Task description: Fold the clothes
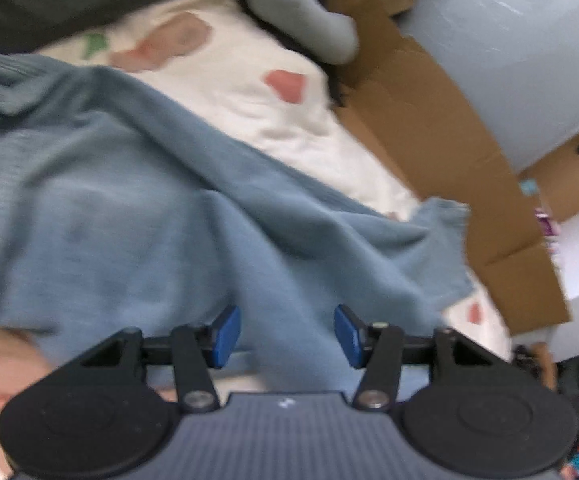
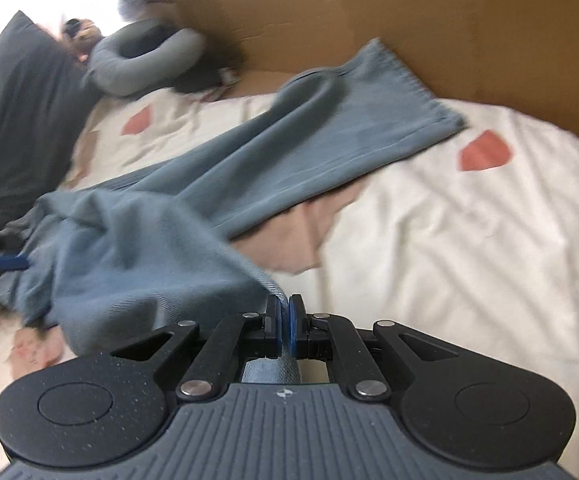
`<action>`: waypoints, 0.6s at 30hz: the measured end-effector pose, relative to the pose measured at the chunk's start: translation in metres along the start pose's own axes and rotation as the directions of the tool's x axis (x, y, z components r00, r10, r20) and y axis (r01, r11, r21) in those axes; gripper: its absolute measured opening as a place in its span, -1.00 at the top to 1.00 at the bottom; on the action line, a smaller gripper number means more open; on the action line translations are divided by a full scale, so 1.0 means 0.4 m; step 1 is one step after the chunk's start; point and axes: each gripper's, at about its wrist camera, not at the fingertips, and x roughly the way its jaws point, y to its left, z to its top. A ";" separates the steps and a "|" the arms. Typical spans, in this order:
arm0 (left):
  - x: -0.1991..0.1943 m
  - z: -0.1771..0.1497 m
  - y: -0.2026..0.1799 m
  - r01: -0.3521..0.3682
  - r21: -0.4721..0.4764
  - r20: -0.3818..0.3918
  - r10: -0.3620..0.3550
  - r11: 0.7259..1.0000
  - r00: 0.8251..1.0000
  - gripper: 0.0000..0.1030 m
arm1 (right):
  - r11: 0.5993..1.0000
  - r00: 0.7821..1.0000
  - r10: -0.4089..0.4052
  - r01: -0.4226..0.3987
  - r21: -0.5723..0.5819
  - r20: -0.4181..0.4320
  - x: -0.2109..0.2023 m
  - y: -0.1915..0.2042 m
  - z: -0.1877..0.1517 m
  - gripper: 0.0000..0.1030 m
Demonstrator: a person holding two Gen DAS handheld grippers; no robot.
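Spreading across the bed [image 2: 469, 240], the blue sweater [image 2: 137, 248] lies rumpled mid-frame; the right claw [image 2: 285, 328] pinches its edge at bottom centre, the left claw [image 1: 287, 336] gapes empty. Next, I'd judge, the left needs a grip.

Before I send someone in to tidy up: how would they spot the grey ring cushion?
Start at the white bedspread with red patches. Follow it to its far end, where the cardboard sheet meets the dark pillow. The grey ring cushion lies between them, the only padded loop with a hollow middle.
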 end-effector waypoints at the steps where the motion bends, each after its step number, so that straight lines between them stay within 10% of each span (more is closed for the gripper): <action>1: -0.005 0.004 0.020 -0.024 -0.003 -0.002 0.024 1.000 1.000 -0.09 | 1.000 1.000 -0.010 0.010 -0.011 0.003 -0.003 -0.009 0.006 0.98; 18: -0.186 0.250 0.280 -0.355 -0.125 0.129 0.370 0.926 0.920 -0.14 | 0.993 0.977 -0.109 0.117 -0.031 0.183 -0.121 -0.030 0.157 1.00</action>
